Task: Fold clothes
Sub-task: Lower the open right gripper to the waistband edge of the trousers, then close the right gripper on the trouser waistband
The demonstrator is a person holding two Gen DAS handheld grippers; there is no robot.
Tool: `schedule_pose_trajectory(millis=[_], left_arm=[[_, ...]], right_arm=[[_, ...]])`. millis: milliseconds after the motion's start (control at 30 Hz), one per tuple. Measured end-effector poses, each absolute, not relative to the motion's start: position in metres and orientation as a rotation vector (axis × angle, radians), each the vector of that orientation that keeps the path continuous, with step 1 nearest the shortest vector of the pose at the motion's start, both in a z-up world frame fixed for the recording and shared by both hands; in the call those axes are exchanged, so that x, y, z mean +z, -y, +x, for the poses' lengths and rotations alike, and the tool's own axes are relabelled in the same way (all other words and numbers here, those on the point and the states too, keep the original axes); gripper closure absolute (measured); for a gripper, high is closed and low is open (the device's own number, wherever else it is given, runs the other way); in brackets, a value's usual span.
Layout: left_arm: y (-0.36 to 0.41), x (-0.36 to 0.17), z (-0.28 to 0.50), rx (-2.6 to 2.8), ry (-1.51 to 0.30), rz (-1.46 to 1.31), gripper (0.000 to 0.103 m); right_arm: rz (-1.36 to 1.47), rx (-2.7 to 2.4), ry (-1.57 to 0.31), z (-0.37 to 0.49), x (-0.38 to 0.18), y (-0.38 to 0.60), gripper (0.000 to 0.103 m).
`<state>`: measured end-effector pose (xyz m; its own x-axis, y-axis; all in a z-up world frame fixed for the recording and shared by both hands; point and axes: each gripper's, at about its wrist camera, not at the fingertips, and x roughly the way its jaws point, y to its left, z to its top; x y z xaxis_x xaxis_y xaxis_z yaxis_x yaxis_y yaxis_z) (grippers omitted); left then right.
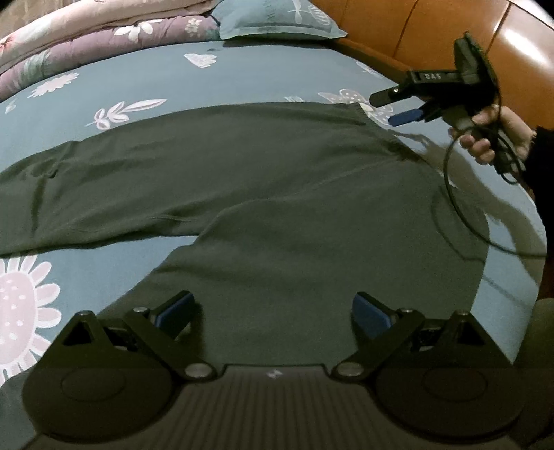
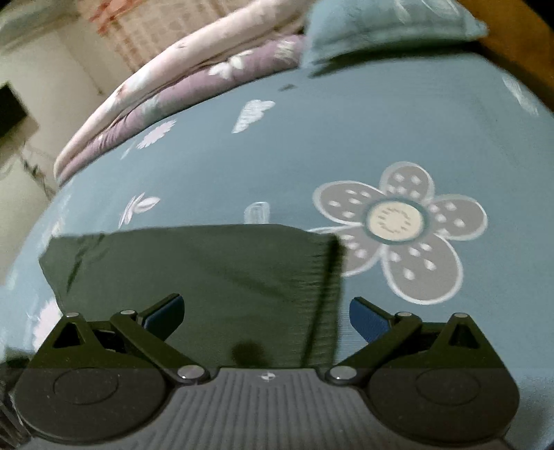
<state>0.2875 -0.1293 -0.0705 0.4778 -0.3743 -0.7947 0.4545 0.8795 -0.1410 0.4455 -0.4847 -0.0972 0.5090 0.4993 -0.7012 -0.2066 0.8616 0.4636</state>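
Both grippers are hanging jaws-apart, empty: left gripper (image 1: 273, 311) over the flat-spread dark green trousers (image 1: 277, 194), right gripper (image 2: 266, 311) lining up on the ribbed waistband (image 2: 329, 294), likely for a fold.

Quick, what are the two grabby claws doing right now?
Left gripper: open, empty, over the dark green pants.
Right gripper: open, empty, over the pants' waistband end.

Floral blue bed (image 1: 242, 79), wooden headboard (image 1: 415, 31)
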Motion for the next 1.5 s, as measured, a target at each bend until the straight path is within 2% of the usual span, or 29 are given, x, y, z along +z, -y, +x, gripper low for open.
schedule_pose_trajectory(millis=[133, 300, 500, 800, 967, 1167, 1300, 1333, 1367, 1400, 1467, 1500], left_arm=[[0.131, -0.074, 0.287, -0.503, -0.962, 0.111, 0.005], [0.131, -0.074, 0.286, -0.493, -0.971, 0.112, 0.005], [0.133, -0.072, 0.283, -0.503, -0.968, 0.113, 0.005], [0.127, -0.074, 0.288, -0.511, -0.966, 0.098, 0.006], [0.13, -0.073, 0.288, -0.529, -0.964, 0.096, 0.005], [0.126, -0.077, 0.292, -0.534, -0.973, 0.097, 0.006], [0.127, -0.077, 0.295, -0.536, -0.974, 0.096, 0.006], [0.127, -0.077, 0.295, -0.536, -0.973, 0.094, 0.006], [0.127, -0.077, 0.295, -0.537, -0.974, 0.094, 0.006], [0.126, -0.077, 0.294, -0.538, -0.974, 0.094, 0.006], [0.126, -0.076, 0.293, -0.54, -0.974, 0.098, 0.005], [0.126, -0.077, 0.293, -0.539, -0.975, 0.1, 0.005]], right_arm=[[0.584, 0.549, -1.012, 0.469, -0.122, 0.51, 0.0], [0.694, 0.622, -0.987, 0.498, -0.134, 0.515, 0.0], [0.726, 0.645, -0.978, 0.525, -0.138, 0.507, 0.0], [0.729, 0.738, -1.051, 0.494, -0.137, 0.51, 0.0], [0.784, 0.778, -1.033, 0.523, -0.143, 0.488, 0.0], [0.741, 0.862, -0.995, 0.506, -0.145, 0.495, 0.002], [0.695, 0.843, -1.012, 0.51, -0.146, 0.497, 0.015], [0.702, 0.833, -1.024, 0.513, -0.148, 0.499, 0.025], [0.714, 0.816, -1.037, 0.515, -0.151, 0.504, 0.04], [0.728, 0.794, -1.052, 0.517, -0.155, 0.51, 0.05], [0.788, 0.741, -1.08, 0.521, -0.168, 0.521, 0.098], [0.825, 0.725, -1.087, 0.521, -0.175, 0.526, 0.098]])
